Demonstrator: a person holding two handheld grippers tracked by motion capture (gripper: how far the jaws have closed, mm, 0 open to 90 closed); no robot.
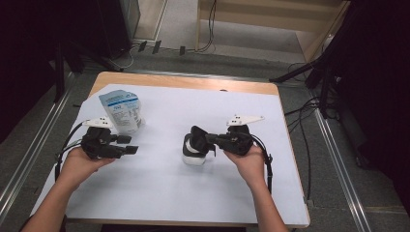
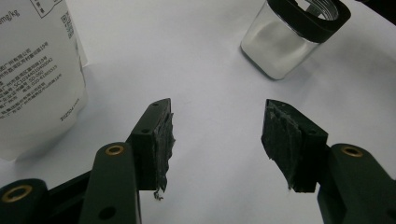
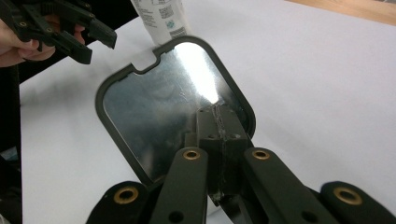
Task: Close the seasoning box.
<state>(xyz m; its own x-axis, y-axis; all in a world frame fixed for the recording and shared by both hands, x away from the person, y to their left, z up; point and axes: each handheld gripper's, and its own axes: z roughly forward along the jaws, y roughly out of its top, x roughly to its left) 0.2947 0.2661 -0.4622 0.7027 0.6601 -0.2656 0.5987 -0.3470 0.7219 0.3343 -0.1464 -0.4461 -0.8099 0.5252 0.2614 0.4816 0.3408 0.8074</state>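
— Where do we stand?

— We have the right gripper (image 1: 211,138) pinched tight on the hinged lid (image 3: 173,107) of the glass jar (image 1: 194,151), holding it tipped open. The jar sits near the middle of the desk (image 1: 159,193), a little toward the near edge, and white powder lies in its bottom.

— And our other hand?

— The left gripper (image 1: 129,144) hovers with its jaws apart and nothing between them, near the left edge. The white pouch (image 1: 122,111) stands just behind it, toward the far left corner.

— So which step is this?

— We judge it the opening of the jar, with the pouch not yet picked up. Next we would likely close the left gripper on the pouch and bring it over the jar's mouth, while we keep the lid held back.

— Room enough?

— Bare desk lies between pouch and jar, and the right half is open. The near edge is close to our wrists.
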